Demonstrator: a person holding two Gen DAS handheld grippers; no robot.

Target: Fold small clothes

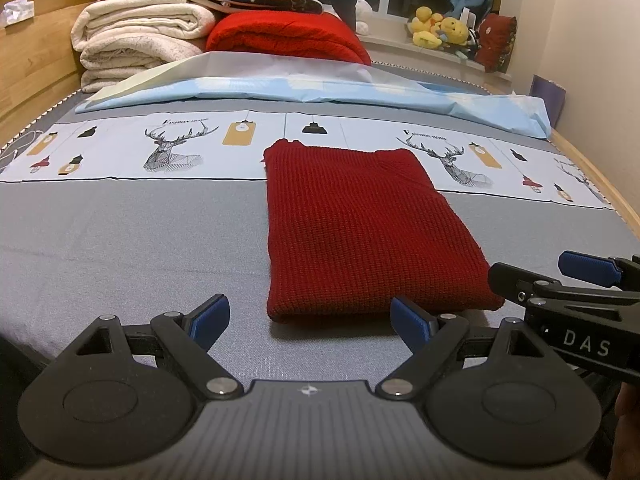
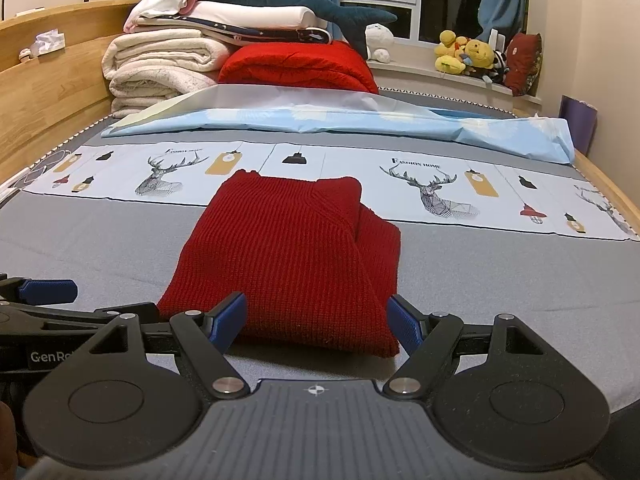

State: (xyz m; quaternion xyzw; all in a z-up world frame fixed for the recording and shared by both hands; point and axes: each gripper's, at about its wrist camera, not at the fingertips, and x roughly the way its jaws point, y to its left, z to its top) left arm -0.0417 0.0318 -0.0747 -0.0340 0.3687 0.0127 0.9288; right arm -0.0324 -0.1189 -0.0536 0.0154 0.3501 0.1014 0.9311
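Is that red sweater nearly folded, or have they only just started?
Partly done: the sweater lies as a long narrow rectangle, its sides apparently folded in. In hand: nothing; the left gripper and right gripper are open at its near edge. Probably left: folding it end to end.

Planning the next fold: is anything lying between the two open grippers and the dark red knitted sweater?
Nothing visible: bare grey bedsheet lies between the left gripper, the right gripper and the dark red knitted sweater.
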